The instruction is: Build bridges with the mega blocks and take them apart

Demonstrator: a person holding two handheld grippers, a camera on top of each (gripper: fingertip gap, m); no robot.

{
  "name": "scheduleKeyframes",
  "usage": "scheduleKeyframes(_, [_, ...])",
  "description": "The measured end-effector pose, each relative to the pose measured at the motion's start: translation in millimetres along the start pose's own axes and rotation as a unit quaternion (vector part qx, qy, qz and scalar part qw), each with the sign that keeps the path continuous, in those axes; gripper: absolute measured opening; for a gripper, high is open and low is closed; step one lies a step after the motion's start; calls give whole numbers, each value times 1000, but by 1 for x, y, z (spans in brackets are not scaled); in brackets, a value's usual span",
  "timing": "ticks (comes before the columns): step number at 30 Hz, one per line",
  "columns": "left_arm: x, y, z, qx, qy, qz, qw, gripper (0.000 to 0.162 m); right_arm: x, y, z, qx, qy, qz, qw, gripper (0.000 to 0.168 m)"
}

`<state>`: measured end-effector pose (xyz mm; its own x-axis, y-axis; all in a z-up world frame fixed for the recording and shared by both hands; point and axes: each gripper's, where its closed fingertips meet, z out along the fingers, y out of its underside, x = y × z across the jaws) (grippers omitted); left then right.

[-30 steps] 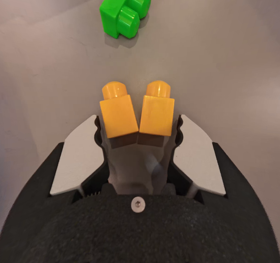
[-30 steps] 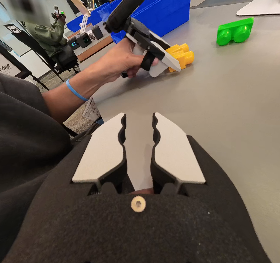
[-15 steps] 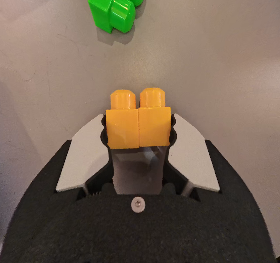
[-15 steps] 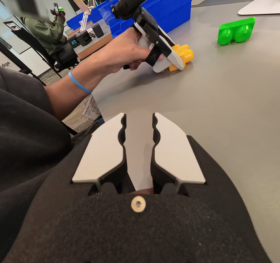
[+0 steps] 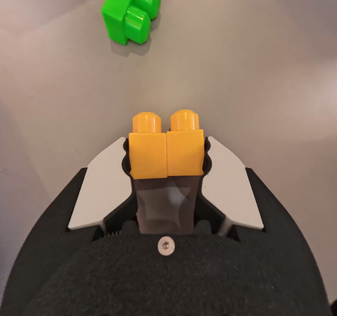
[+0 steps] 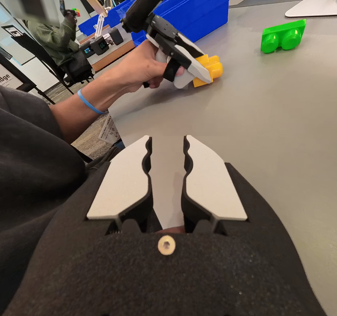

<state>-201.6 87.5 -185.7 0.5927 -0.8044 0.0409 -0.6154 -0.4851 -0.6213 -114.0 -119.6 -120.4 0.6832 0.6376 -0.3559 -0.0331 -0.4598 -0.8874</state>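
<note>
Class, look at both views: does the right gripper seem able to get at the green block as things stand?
Probably yes. The right gripper is open and empty, and bare grey table lies between it and the green block. The left gripper, busy with the yellow blocks, sits off that path.

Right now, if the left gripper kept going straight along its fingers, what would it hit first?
Probably the bright green two-stud plastic block, lying on its side on the grey table, slightly left of the line. The left gripper is shut on two orange one-stud blocks, whose studs would likely touch first; depth is uncertain.
</note>
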Motion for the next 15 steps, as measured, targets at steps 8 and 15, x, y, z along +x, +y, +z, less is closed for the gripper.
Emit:
scheduleKeyframes(8, [2, 6, -1, -1, 5, 10, 1000, 79, -5, 1, 3, -7, 1, -12, 1000, 33])
scheduleKeyframes(15, [1, 16, -6, -6, -18, 21, 1000, 86, -5, 1, 2, -8, 1, -14, 1000, 33])
